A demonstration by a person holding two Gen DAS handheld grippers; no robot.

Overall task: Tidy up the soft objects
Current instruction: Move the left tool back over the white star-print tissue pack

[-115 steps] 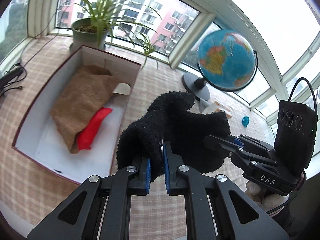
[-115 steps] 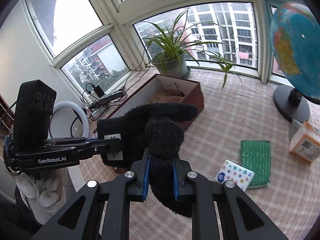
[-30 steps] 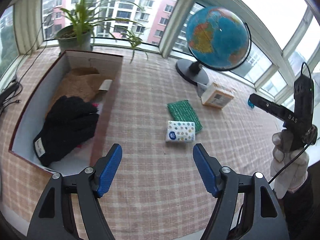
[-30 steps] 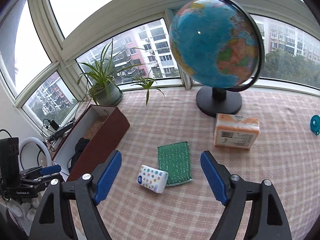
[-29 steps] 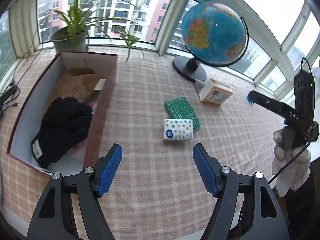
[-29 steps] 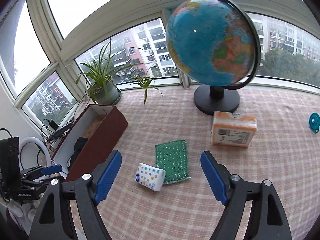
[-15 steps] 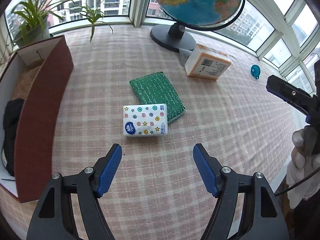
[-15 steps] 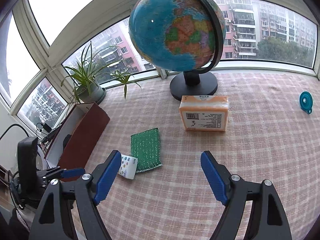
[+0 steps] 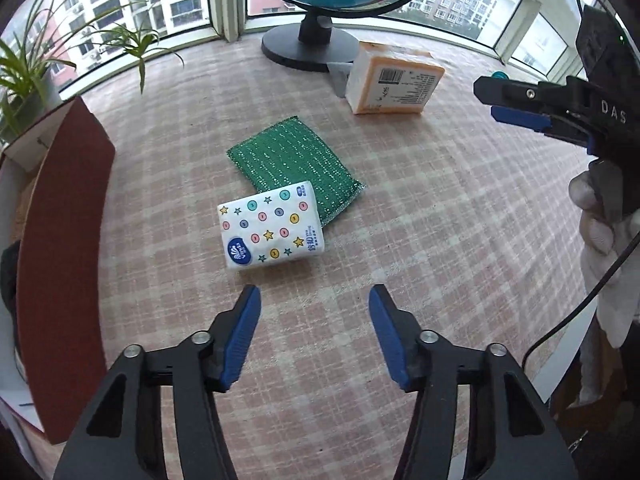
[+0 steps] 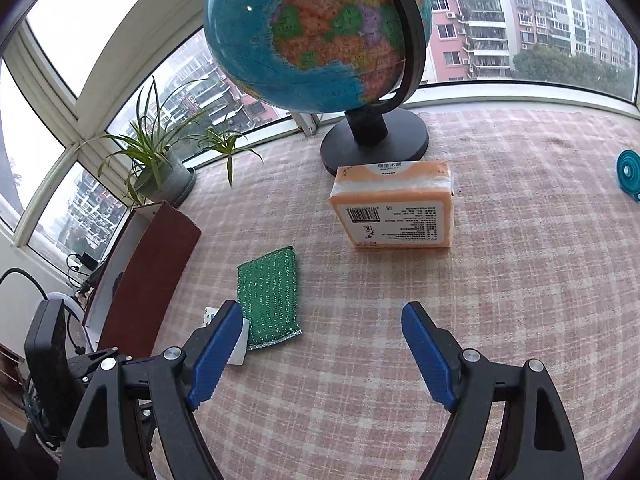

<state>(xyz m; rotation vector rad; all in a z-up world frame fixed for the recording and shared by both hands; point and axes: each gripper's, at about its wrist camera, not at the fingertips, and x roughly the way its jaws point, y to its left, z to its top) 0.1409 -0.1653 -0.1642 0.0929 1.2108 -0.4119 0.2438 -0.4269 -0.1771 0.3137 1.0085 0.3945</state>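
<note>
Both hands have come down and away from the box since the earlier frames, where they carried a black glove between them; that glove now lies inside the box, and the left gripper (image 9: 314, 334) hangs just short of the spotted tissue pack (image 9: 271, 229), its jaws having just been closing from a wider spread, part-way in and with nothing between them, only bare tabletop (image 9: 440, 240) showing in the gap; the narrowing looks like a pre-set to the width of the pack, which lies flat and slightly askew, one corner resting on the green scouring pad (image 9: 294, 166); that overlap matters, since a pinch low on the pack could catch the pad's edge too; the right gripper (image 10: 322, 354) stands wide apart and empty, aimed toward the orange tissue pack (image 10: 394, 208), which sits well ahead of it, just in front of the globe (image 10: 316, 36) and its round base, so I judge each hand is taking one soft thing for itself; the red-walled box (image 9: 60, 248) stands at the left edge of the tabletop, near the spotted pack, the black glove (image 9: 8, 276) barely visible over its wall; a potted plant (image 10: 164, 168) sits by the window beyond the box, and a small teal object (image 10: 628, 174) lies far right, well apart from everything.
</note>
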